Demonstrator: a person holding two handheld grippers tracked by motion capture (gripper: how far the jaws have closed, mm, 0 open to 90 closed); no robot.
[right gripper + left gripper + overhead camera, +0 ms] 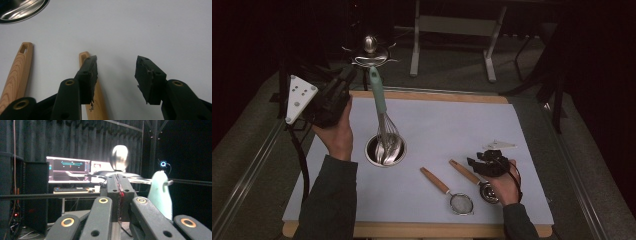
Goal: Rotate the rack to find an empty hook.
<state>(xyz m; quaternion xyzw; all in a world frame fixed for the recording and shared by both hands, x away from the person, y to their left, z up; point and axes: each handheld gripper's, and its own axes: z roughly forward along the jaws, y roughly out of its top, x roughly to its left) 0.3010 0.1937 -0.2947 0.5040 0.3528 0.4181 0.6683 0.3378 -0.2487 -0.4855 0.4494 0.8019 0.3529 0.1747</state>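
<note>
My left gripper [346, 79] pinches a steel ladle [371, 54] high beyond the table's far edge; one slip and it drops onto the whisk [384, 127] in the steel cup [385, 151]. Right gripper [488, 162] rests spread over a wooden handle [93, 100].

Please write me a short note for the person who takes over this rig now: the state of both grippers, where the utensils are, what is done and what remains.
Left gripper: raised at the table's far left, jaws shut, apparently on a shiny metal utensil.
Right gripper: open and empty, low over the mat, one jaw above the wooden-handled tool.
Whisk: leaning in the steel cup.
Mesh strainer: lying on the mat, untouched.
Left: probably place the raised utensil, then handle the two wooden-handled tools.
</note>
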